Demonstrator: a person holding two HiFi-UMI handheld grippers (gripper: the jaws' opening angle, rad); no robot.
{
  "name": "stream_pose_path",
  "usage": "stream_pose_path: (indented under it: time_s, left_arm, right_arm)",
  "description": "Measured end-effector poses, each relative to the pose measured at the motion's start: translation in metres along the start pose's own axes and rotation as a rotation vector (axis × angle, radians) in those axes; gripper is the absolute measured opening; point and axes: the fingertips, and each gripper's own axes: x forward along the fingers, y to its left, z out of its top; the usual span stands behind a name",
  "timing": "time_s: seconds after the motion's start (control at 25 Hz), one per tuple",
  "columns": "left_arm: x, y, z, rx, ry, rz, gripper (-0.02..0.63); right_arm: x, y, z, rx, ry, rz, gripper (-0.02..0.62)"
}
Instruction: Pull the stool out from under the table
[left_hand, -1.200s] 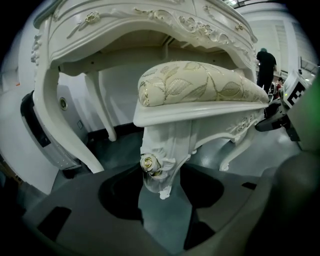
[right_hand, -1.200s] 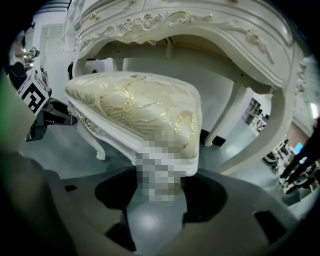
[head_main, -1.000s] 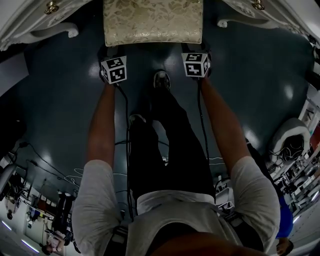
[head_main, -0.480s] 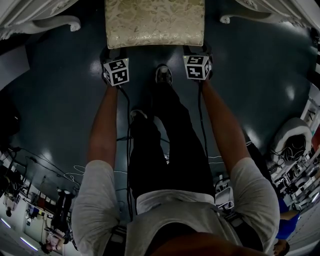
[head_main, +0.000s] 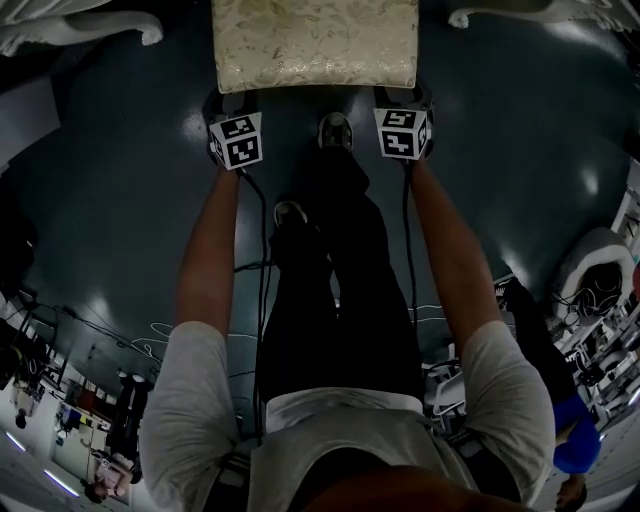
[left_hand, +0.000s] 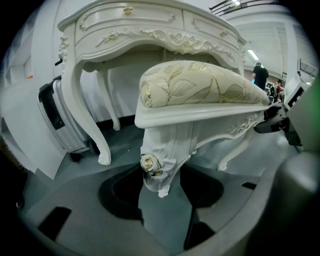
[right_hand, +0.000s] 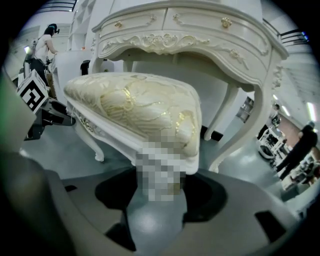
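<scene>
Resting on the floor (head_main: 120, 200), stool (head_main: 315, 45) with gold-patterned cushion, its near-left corner clamped in the left gripper (head_main: 230, 100), near-right corner clamped in the right gripper (head_main: 402, 96), shoe (head_main: 334, 130) between grippers, table (left_hand: 150, 32) just behind.

- Floor (head_main: 120, 220): dark, glossy, hard surface; reflects overhead lights in spots.
- Stool (head_main: 315, 45): white carved legs stand directly on the floor, just in front of the table.
- Table (left_hand: 150, 25): white, curved legs resting on the floor.
- Suitcase (left_hand: 57, 122): upright on wheels, beside an outer table leg.
- Shoes (head_main: 334, 130): the person's, planted near the stool.
</scene>
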Motion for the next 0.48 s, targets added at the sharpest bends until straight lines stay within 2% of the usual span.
stream_pose_path:
  time_s: [0.2, 0.48]
  left_arm:
    - [-0.011, -0.004, -0.024, 0.017, 0.011, -0.013, 0.239]
    - [0.0, 0.001, -0.017, 0.024, 0.032, -0.011, 0.238]
  right_arm:
    - [-0.013, 0.015, -0.027, 0.013, -0.001, -0.002, 0.295]
    - [-0.007, 0.016, -0.023, 0.015, 0.005, 0.012, 0.295]
